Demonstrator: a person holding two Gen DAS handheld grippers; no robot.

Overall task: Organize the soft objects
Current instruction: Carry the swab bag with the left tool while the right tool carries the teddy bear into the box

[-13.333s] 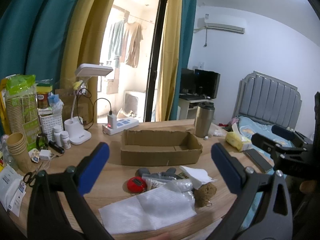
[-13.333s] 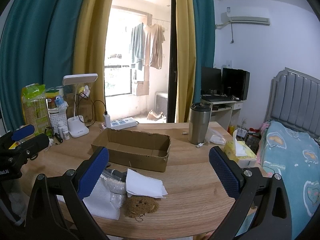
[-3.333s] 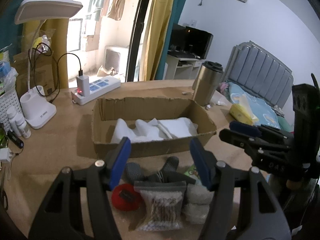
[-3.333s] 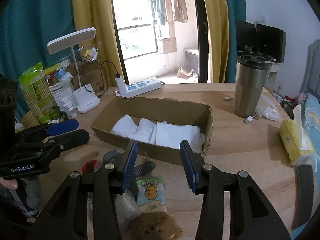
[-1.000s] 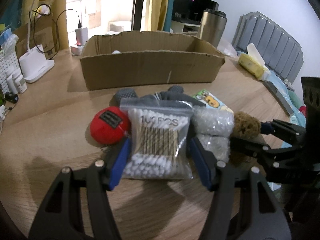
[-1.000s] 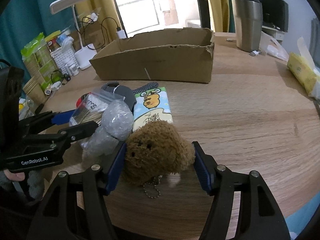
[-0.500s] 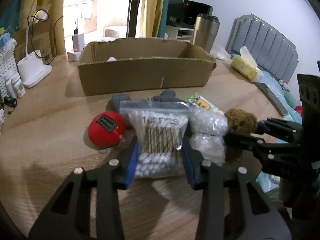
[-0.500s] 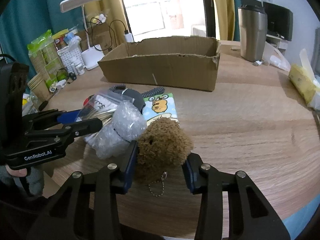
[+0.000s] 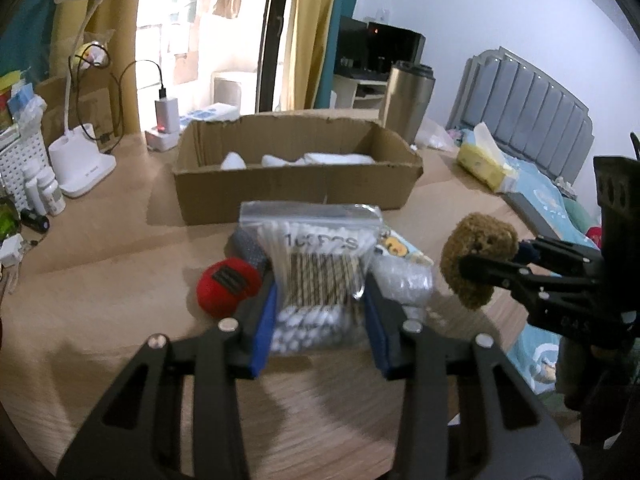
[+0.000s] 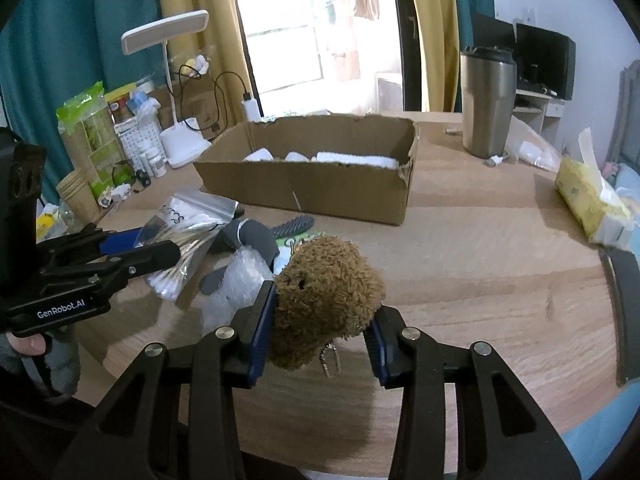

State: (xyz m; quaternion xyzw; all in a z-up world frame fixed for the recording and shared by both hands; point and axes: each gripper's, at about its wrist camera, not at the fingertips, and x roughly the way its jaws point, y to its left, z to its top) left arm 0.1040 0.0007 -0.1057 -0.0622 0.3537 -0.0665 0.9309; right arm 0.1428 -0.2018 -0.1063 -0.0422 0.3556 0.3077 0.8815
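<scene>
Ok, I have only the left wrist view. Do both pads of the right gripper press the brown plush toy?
Observer: Yes. In the right wrist view, the right gripper has its blue pads pressing the brown plush toy, one on each side.
Operator: Does anything hang from it?
Observer: A small metal chain hangs below it.
Operator: What lies behind my cotton swab bag?
Observer: A grey fabric piece, mostly hidden from you.

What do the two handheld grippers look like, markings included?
Both are matte black plastic frames with triangular cut-outs and silver screw heads. Left gripper and right gripper each carry two blue textured pads. The left body reads "GenRobot.AI" in white; a grey sleeve shows beneath it.
</scene>
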